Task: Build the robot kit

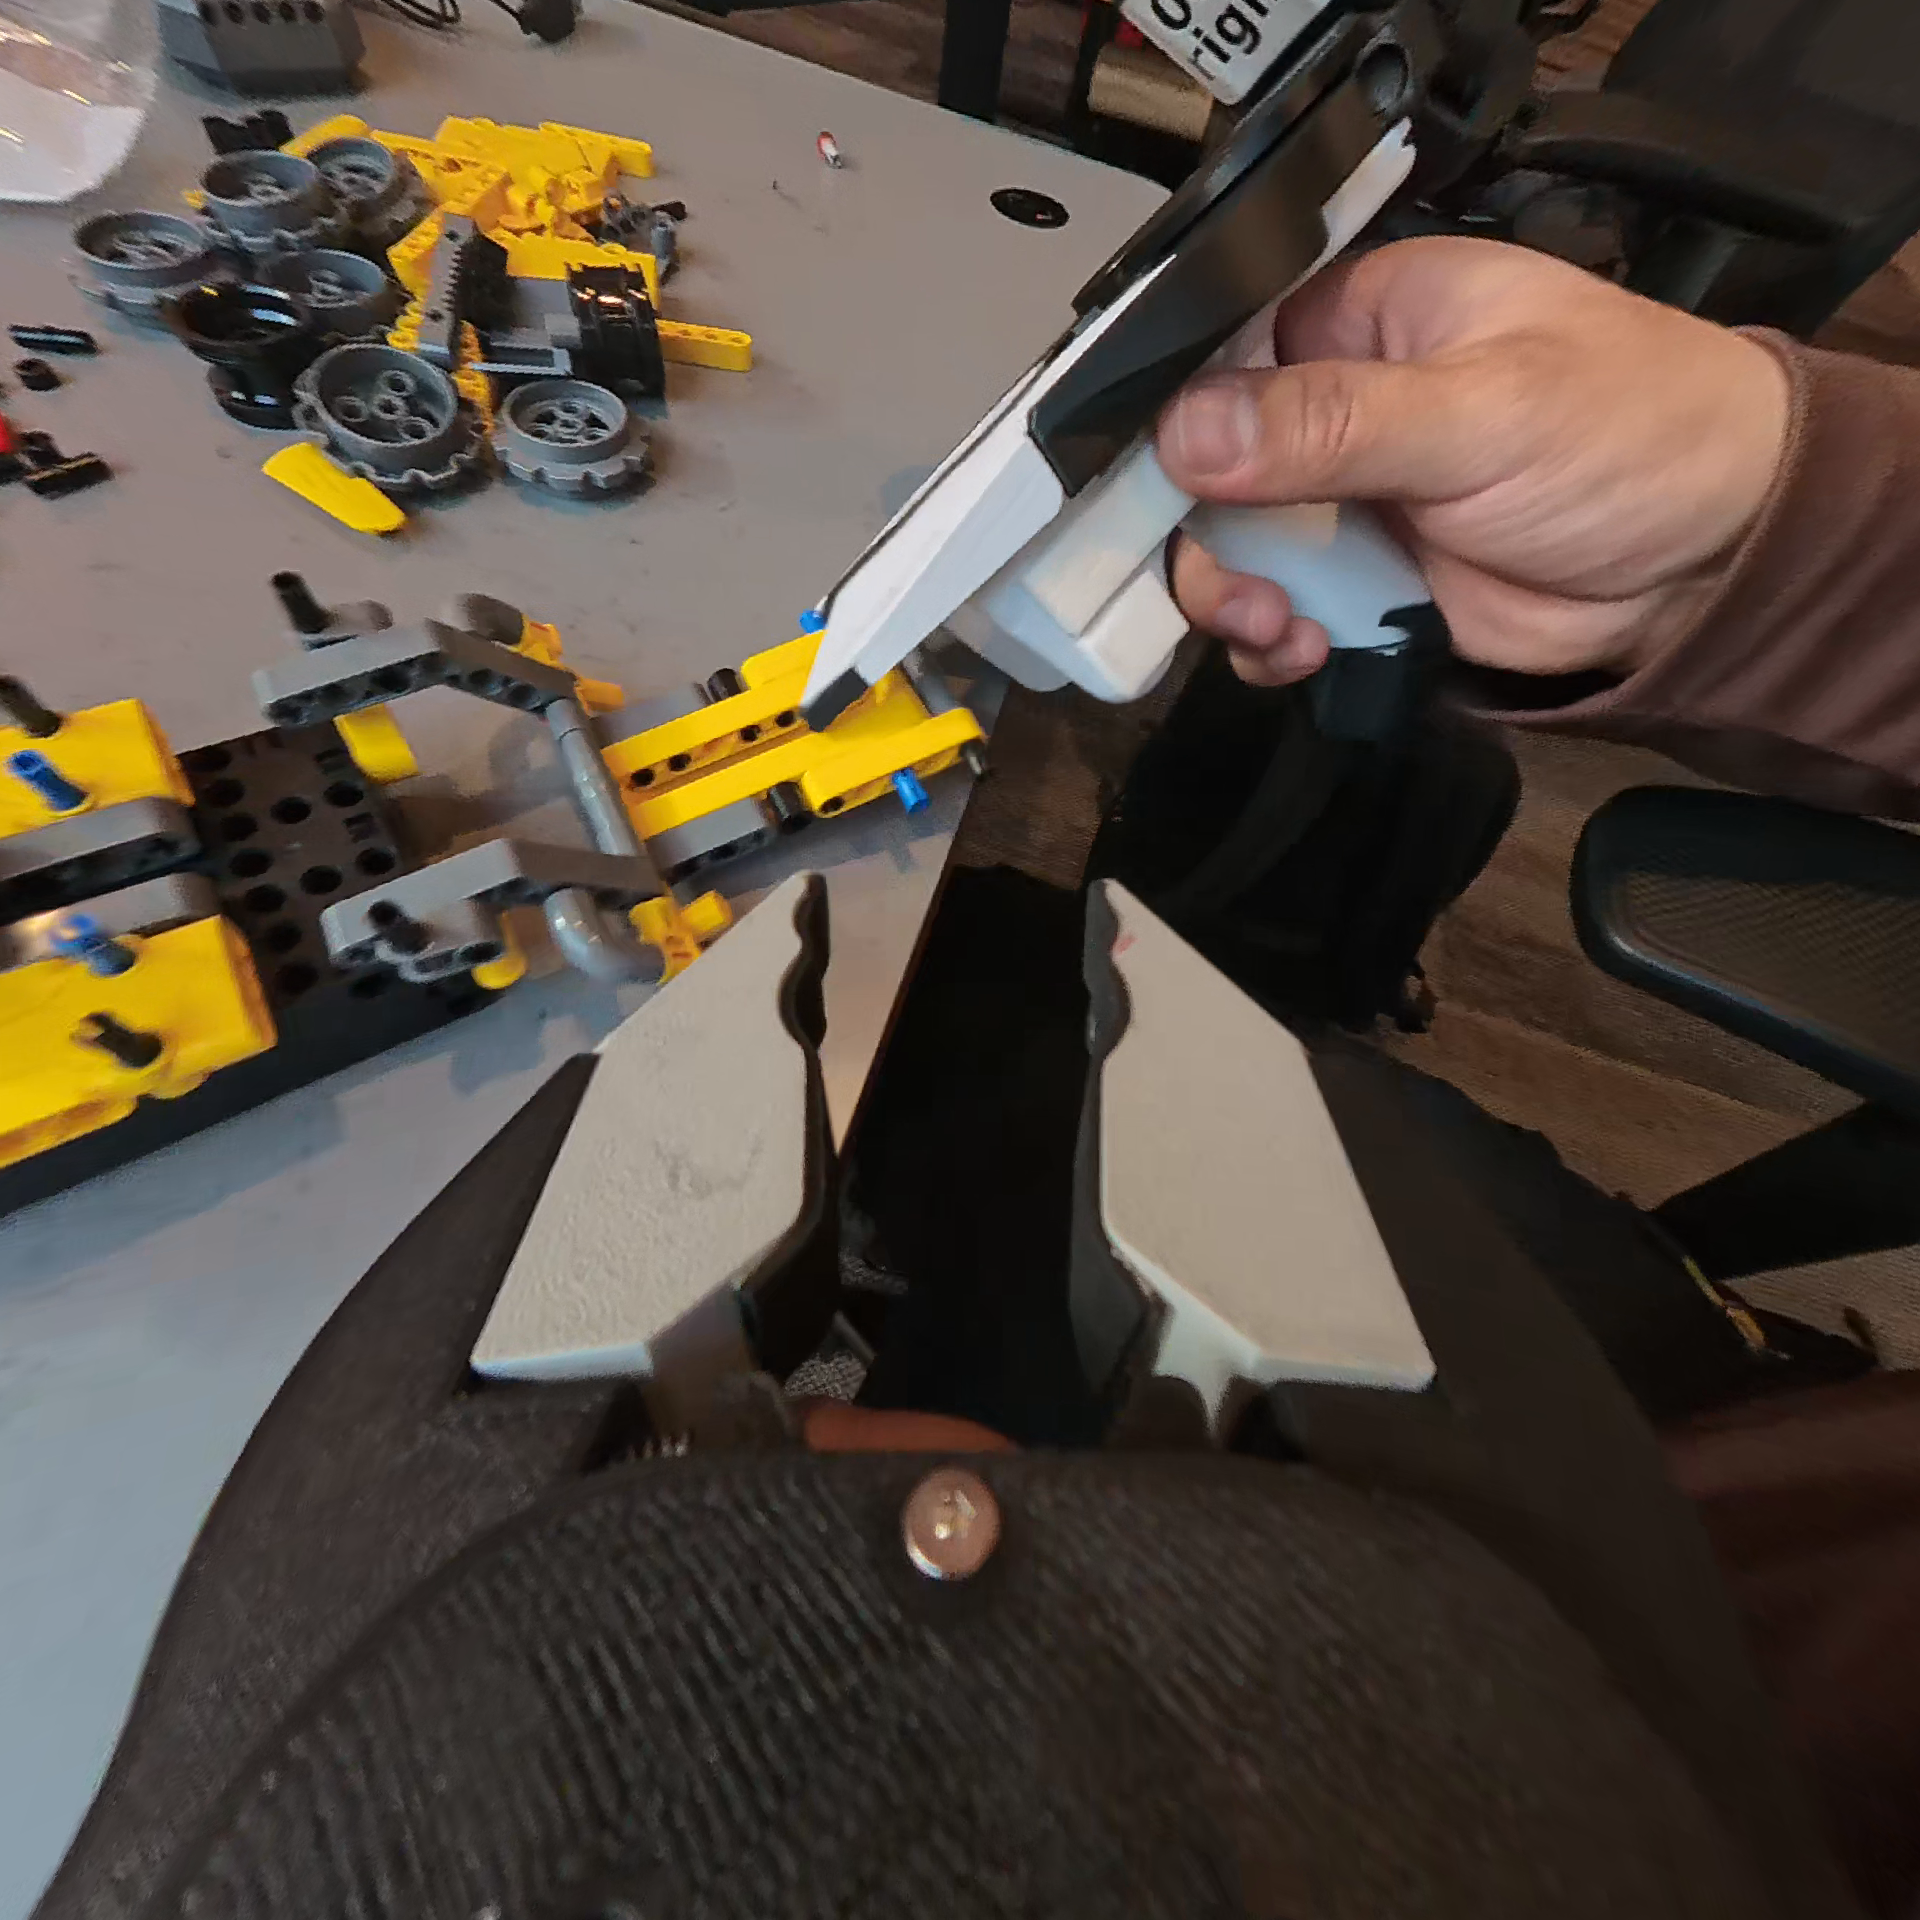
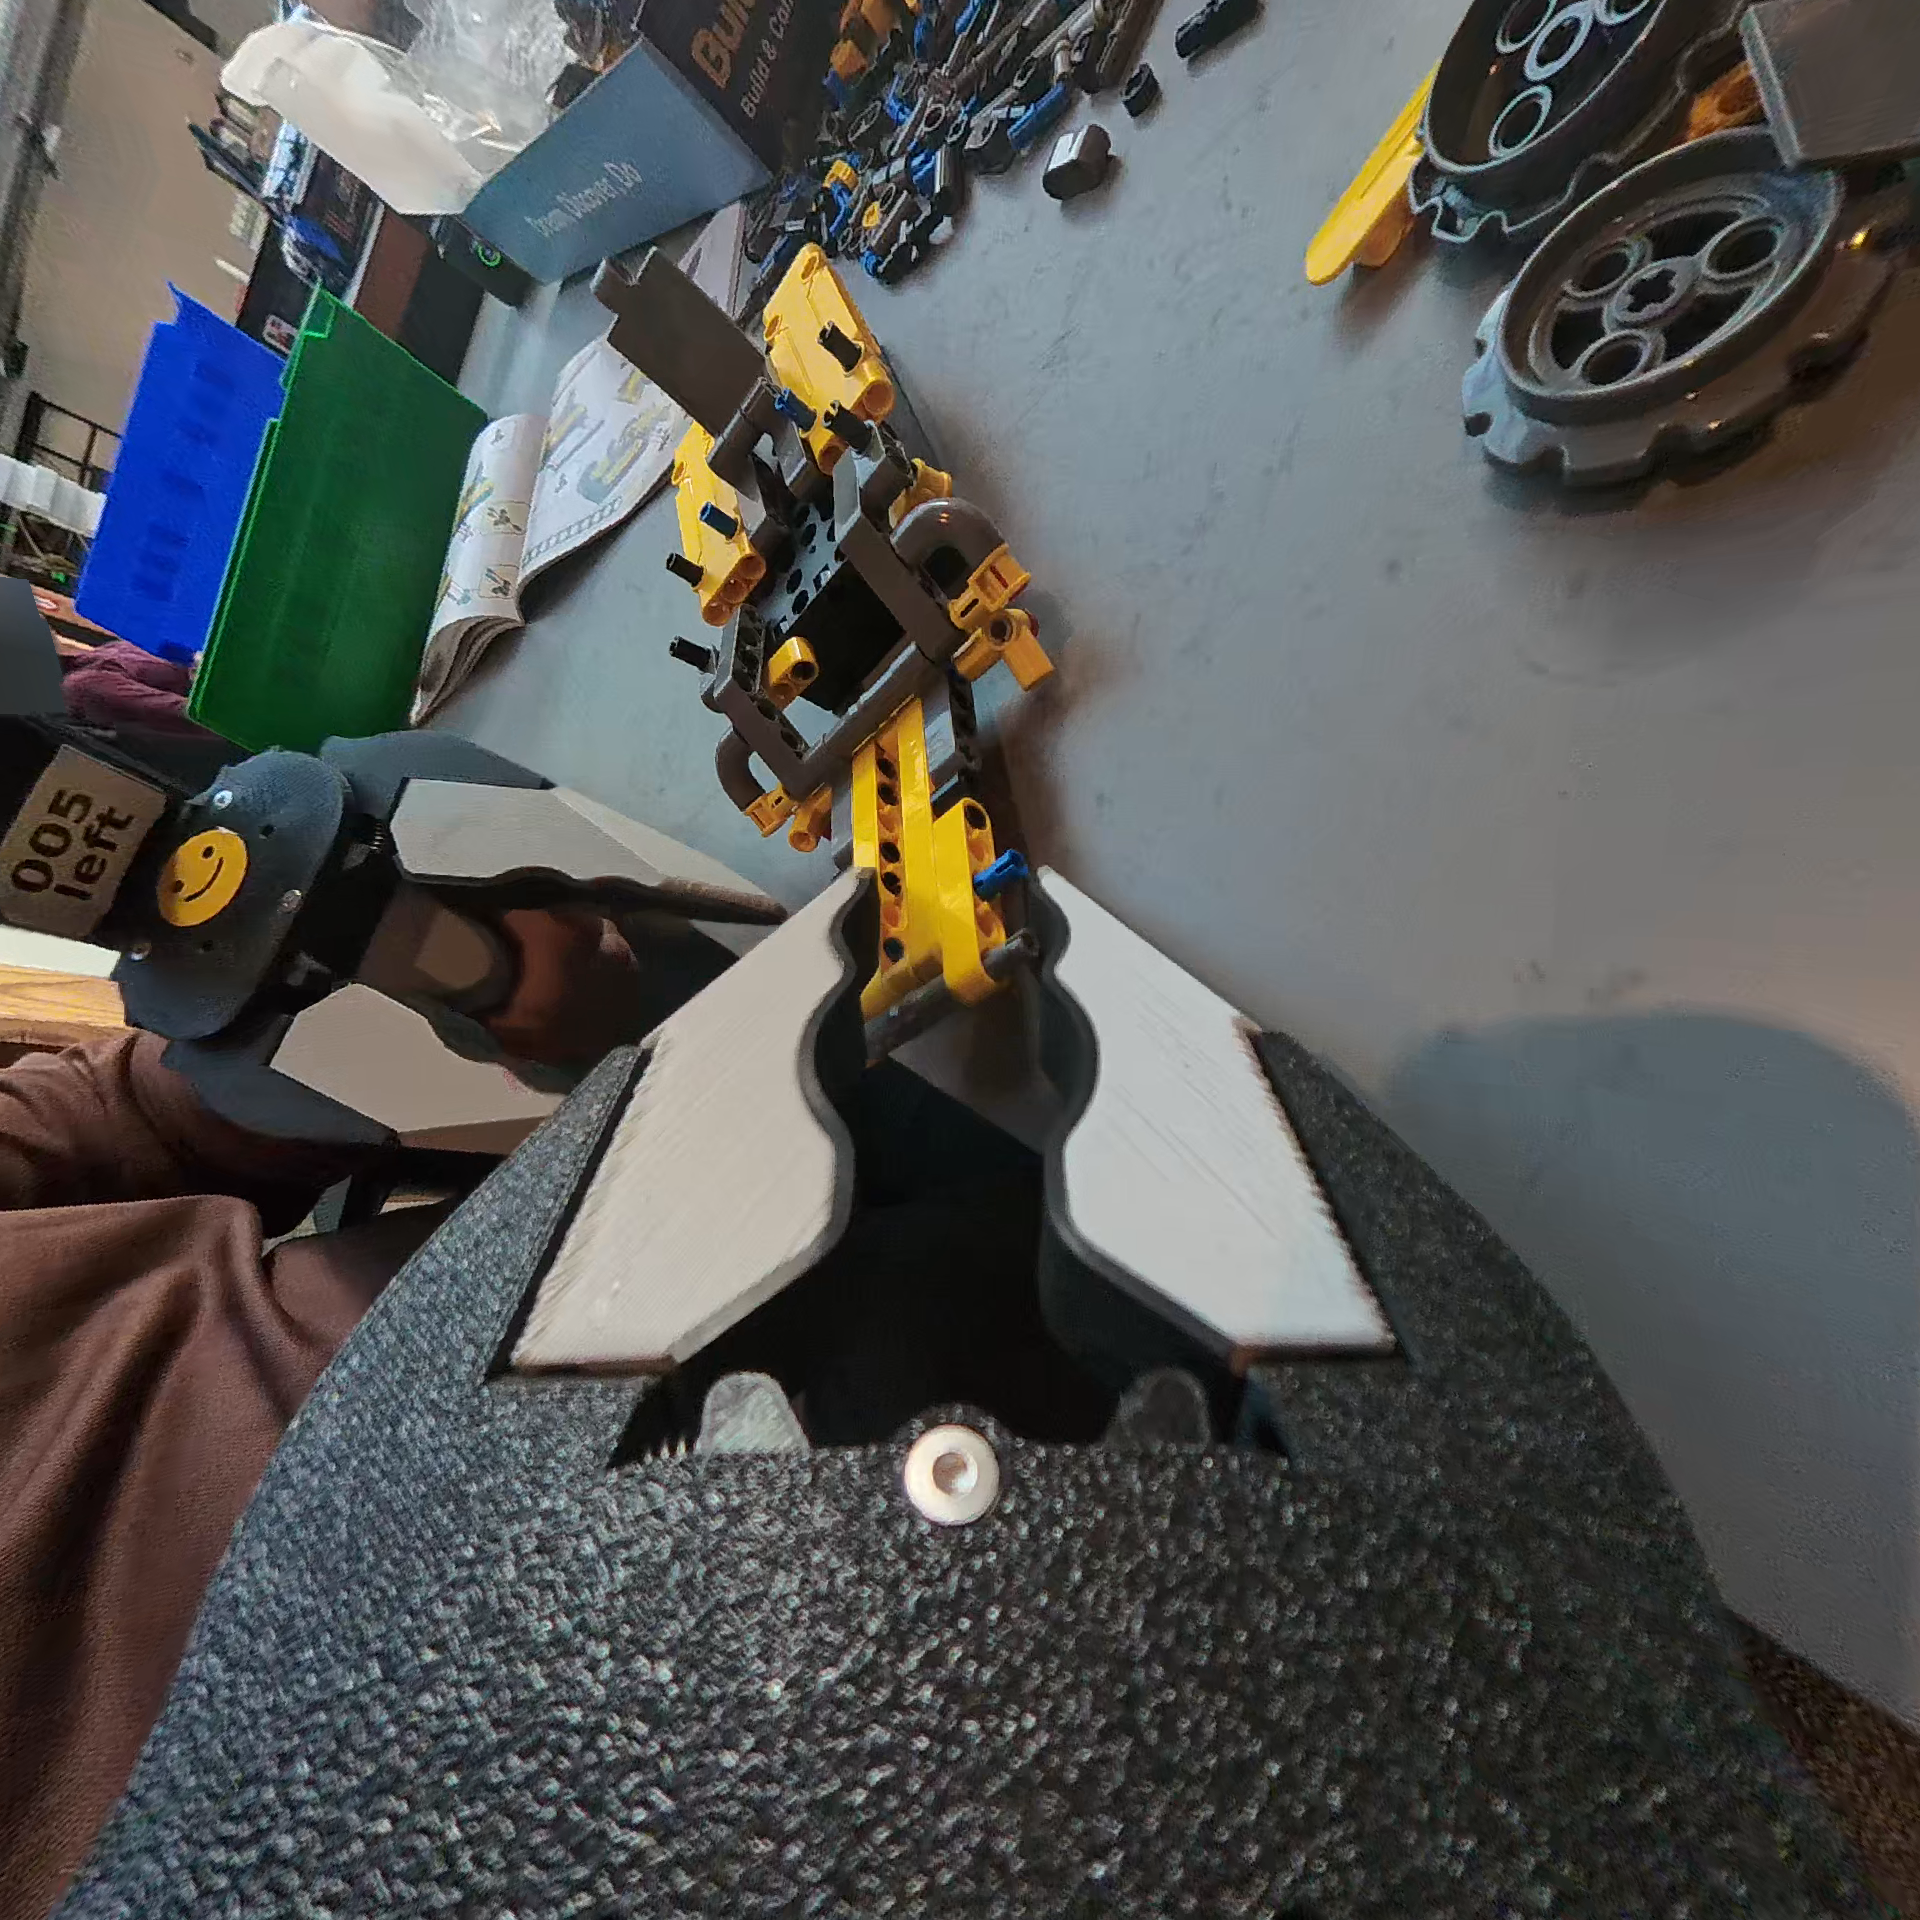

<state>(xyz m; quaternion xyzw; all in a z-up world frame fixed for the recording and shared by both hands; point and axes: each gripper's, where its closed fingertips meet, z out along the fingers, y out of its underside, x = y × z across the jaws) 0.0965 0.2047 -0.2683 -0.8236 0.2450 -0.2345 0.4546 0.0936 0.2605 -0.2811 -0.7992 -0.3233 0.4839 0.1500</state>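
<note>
Right gripper (image 2: 945, 914) fingers straddle yellow beam assembly (image 2: 920, 883).

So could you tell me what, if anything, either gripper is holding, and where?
The right gripper straddles the yellow beams ending the brick assembly; a firm clamp can't be told. The left gripper holds nothing.

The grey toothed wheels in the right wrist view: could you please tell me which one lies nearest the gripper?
The lower wheel, lying flat with its spokes facing up. The other wheel sits farther away, partly cut off at the picture's top edge.
</note>
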